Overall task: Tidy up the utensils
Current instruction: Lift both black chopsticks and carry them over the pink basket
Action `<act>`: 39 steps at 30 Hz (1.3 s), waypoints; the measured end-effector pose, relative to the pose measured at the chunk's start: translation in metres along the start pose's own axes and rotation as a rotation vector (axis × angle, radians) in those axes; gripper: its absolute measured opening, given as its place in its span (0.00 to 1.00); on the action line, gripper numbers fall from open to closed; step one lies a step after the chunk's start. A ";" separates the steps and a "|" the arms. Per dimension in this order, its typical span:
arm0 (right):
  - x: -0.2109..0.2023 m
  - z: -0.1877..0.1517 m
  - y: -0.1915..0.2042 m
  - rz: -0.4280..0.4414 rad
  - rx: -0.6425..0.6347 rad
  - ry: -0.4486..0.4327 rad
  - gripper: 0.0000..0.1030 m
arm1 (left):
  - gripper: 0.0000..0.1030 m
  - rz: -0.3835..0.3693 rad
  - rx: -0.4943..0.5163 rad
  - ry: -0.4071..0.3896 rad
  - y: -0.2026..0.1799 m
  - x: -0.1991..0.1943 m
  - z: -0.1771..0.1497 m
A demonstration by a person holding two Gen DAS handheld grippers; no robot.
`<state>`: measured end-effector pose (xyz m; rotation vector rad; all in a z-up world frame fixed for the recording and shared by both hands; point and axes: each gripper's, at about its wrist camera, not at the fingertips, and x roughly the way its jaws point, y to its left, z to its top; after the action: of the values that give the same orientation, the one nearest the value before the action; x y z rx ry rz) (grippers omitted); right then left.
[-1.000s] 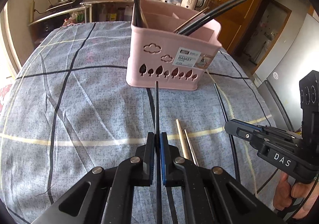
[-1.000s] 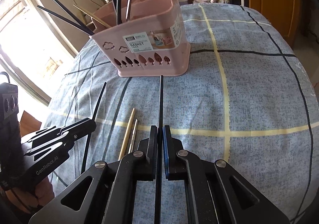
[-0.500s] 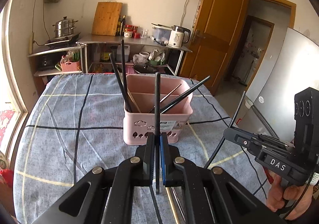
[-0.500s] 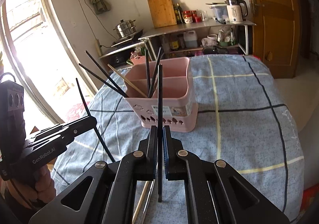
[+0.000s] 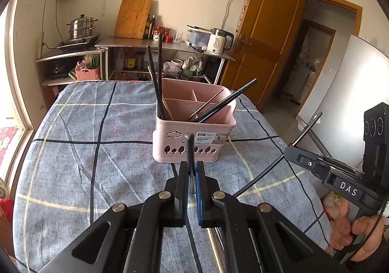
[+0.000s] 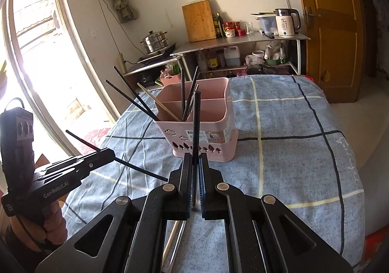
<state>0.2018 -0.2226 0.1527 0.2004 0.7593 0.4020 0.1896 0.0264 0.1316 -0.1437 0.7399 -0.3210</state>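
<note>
Two black chopsticks in transit: left gripper (image 5: 192,173) fingers clamp one chopstick (image 5: 190,149); right gripper (image 6: 193,168) fingers clamp another (image 6: 196,127). Both aloft near the pink basket (image 5: 194,136) on the bench. Next: lower tips into a compartment.

Checked blue cloth-covered table (image 5: 102,151); pink basket (image 5: 194,134) standing mid-table, loose chopsticks (image 6: 173,236) lying nearer

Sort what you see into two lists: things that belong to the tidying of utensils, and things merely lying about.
Belong: pink basket, black chopstick in left tongs, black chopstick in right tongs, loose chopsticks on the cloth.

Lying about: kettle, chopping board, steamer pot.
</note>
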 end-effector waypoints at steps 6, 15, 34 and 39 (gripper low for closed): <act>-0.005 0.002 0.004 0.008 -0.013 -0.010 0.05 | 0.05 -0.008 -0.002 -0.014 0.000 -0.009 0.007; -0.012 0.014 0.011 0.015 -0.039 -0.042 0.05 | 0.05 -0.018 -0.020 -0.015 0.005 -0.018 0.017; -0.012 0.060 0.032 0.052 -0.079 -0.137 0.05 | 0.04 -0.008 0.036 -0.123 -0.009 -0.044 0.077; -0.013 0.076 0.038 0.053 -0.090 -0.180 0.05 | 0.04 -0.002 0.037 -0.164 -0.009 -0.050 0.099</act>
<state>0.2360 -0.1963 0.2263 0.1699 0.5587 0.4612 0.2199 0.0364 0.2379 -0.1343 0.5717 -0.3210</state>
